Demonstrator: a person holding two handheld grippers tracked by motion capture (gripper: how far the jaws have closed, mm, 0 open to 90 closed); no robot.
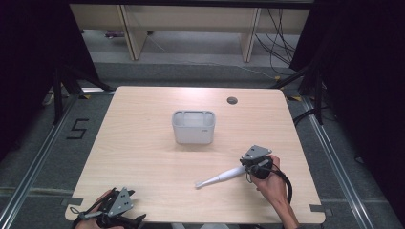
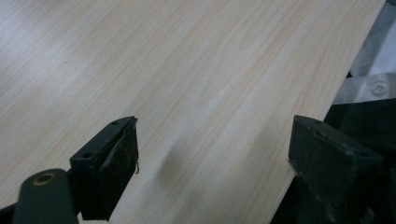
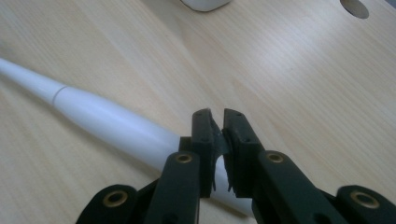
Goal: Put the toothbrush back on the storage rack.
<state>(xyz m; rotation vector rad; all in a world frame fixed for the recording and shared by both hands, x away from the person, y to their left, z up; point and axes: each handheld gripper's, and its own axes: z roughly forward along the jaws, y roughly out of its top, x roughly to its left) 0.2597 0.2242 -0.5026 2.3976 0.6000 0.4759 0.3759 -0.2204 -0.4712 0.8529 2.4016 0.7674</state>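
A white electric toothbrush (image 1: 222, 178) lies flat on the wooden table (image 1: 143, 157), brush head toward the near left. My right gripper (image 1: 249, 166) sits at its thick handle end. In the right gripper view the jaws of the right gripper (image 3: 218, 122) stand shut just over the handle of the toothbrush (image 3: 107, 121), which passes beneath them, too thick for the thin gap. My left gripper (image 1: 136, 220) rests at the table's near left edge. In its own view the left gripper (image 2: 215, 135) is open wide over bare wood.
A grey-white rectangular bin (image 1: 193, 126) stands at the table's middle, its base (image 3: 203, 3) showing at the top of the right gripper view. A round cable hole (image 1: 232, 100) lies behind it. Dark curtains and rails flank the table.
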